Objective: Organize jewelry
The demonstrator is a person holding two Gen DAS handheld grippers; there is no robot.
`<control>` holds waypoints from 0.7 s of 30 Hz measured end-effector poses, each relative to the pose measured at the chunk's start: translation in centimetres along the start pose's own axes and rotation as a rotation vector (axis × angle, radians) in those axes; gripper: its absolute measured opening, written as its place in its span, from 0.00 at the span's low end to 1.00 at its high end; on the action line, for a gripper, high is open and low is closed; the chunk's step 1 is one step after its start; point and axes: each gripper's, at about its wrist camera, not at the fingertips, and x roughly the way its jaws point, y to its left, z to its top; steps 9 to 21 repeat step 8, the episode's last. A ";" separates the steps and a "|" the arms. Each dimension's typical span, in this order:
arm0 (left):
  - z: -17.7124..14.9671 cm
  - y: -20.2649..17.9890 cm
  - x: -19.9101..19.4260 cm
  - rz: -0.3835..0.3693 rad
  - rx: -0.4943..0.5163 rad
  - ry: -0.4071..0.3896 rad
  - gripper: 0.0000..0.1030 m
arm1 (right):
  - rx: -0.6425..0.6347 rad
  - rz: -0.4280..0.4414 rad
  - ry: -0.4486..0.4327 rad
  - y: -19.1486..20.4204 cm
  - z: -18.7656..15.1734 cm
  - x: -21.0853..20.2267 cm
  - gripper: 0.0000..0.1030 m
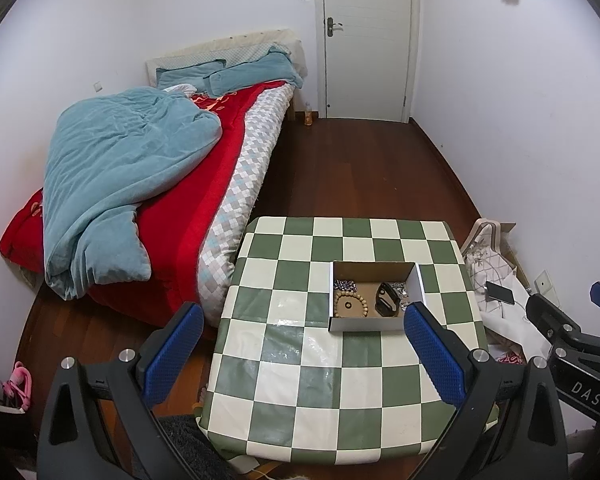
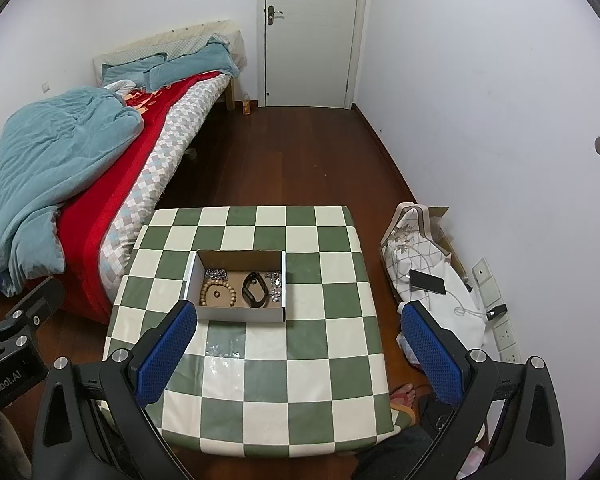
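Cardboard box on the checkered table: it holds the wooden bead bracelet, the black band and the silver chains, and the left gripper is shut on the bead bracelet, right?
Not quite. The left gripper is open and holds nothing; the left wrist view shows this. The wooden bead bracelet, black band and silver chains all lie in the cardboard box on the checkered table.

A home bedroom: unmade bed [image 1: 140, 184], closed door [image 1: 366, 40], wooden floor [image 1: 360, 168]

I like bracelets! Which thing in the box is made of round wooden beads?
The beaded bracelet on the left of the cardboard box. It is a tan ring of round beads; the black band beside it is smooth, and the silver pieces are shiny metal.
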 end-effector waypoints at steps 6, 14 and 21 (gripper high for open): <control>0.0 0.1 -0.1 0.003 -0.002 -0.004 1.00 | -0.001 -0.001 0.000 0.0 0.0 0.0 1.00; 0.0 0.1 -0.1 0.002 -0.002 0.001 1.00 | 0.000 -0.001 0.000 0.0 0.0 0.0 1.00; 0.0 0.1 -0.1 0.002 -0.002 0.001 1.00 | 0.000 -0.001 0.000 0.0 0.0 0.0 1.00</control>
